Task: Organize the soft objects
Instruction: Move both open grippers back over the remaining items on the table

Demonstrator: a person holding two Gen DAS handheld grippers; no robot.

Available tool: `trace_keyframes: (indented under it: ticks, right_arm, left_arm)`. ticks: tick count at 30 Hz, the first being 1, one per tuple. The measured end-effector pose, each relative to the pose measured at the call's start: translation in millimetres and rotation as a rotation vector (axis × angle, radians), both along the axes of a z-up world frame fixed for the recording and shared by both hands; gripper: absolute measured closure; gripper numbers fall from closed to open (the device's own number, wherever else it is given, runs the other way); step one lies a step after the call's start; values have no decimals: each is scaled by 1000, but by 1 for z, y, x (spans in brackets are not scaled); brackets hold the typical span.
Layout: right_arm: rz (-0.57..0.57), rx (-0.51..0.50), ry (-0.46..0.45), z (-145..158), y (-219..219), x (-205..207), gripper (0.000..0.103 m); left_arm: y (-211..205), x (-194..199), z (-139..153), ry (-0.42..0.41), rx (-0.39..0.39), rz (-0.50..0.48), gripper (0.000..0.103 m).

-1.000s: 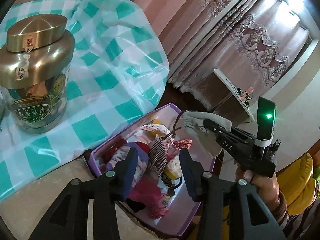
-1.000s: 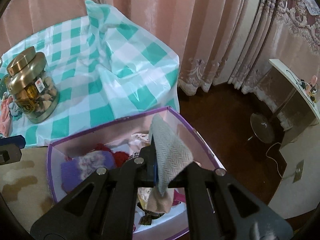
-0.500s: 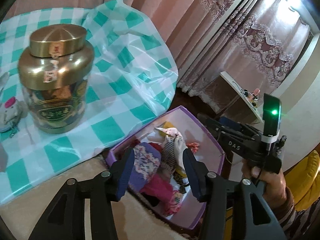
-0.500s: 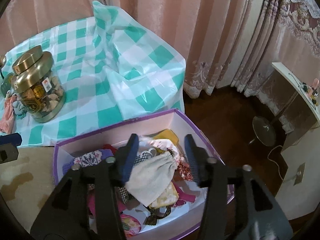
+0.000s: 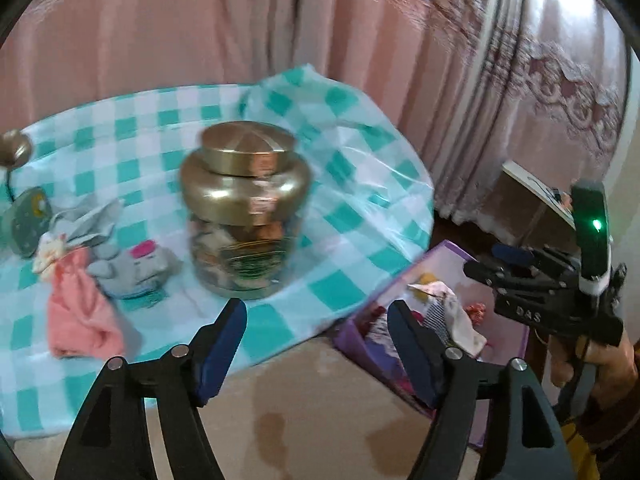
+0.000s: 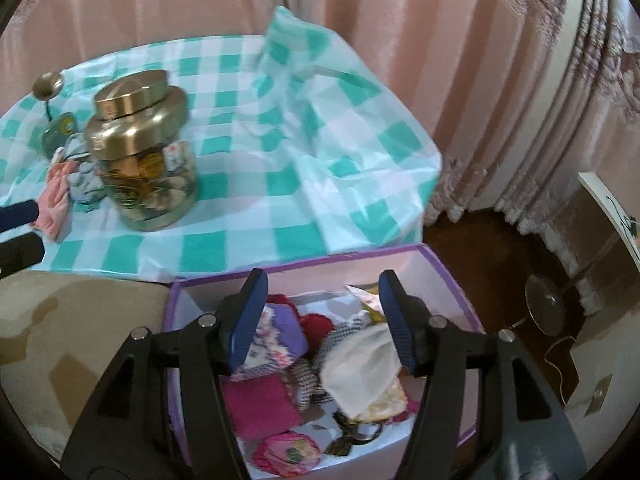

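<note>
A purple-rimmed box (image 6: 304,269) holds several soft items, with a whitish cloth pouch (image 6: 360,360) lying on top. Over the box hangs my right gripper (image 6: 323,280). Its jaws are opening, and nothing is between the pads. My left gripper (image 5: 316,312) hovers above the edge of the checked tablecloth (image 5: 348,216), pointing at the jar. Its jaws are opening too, and they are empty. On the cloth to its left lie a pink cloth (image 5: 80,316), a grey plush toy (image 5: 136,268) and a grey rag (image 5: 88,220). The box (image 5: 440,252) sits at its right.
A brass-lidded glass jar (image 5: 244,208) stands mid-cloth, between the soft items and the box. A small green object (image 5: 28,220) lies at far left. Pink curtains hang behind. Beige padded surface (image 5: 300,408) is below my left gripper. Dark floor and a lamp base (image 6: 548,308) lie right.
My right gripper opened and let the whitish pouch drop into the box. My left gripper swung left from over the box to the tablecloth, and its jaws widened.
</note>
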State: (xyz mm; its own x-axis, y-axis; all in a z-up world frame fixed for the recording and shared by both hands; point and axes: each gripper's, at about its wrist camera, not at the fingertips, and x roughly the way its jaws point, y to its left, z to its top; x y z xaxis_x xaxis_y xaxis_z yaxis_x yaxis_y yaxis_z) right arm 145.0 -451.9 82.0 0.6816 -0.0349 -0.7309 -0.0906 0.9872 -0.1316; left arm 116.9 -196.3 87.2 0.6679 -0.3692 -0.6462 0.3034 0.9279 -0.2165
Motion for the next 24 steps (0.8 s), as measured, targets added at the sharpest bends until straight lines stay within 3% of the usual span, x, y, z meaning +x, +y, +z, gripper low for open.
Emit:
trace_keyframes:
  ticks: [3, 6, 9, 14, 17, 24]
  right_arm:
    - [36, 13, -1, 1, 15, -2, 41]
    - [101, 35, -8, 3, 35, -7, 41]
    - [148, 37, -22, 5, 54, -12, 33]
    - [259, 52, -39, 12, 94, -22, 22]
    - [333, 41, -45, 15, 122, -28, 14]
    - [503, -30, -100, 20, 183, -45, 10]
  left_arm:
    - [24, -2, 0, -10, -38, 50, 29]
    - [45, -4, -1, 4, -27, 94, 29]
    - [61, -5, -4, 28, 29, 161, 29]
    - [96, -6, -13, 80, 54, 284, 29]
    - [119, -8, -15, 88, 27, 335, 29]
    - [163, -8, -17, 92, -25, 416, 30]
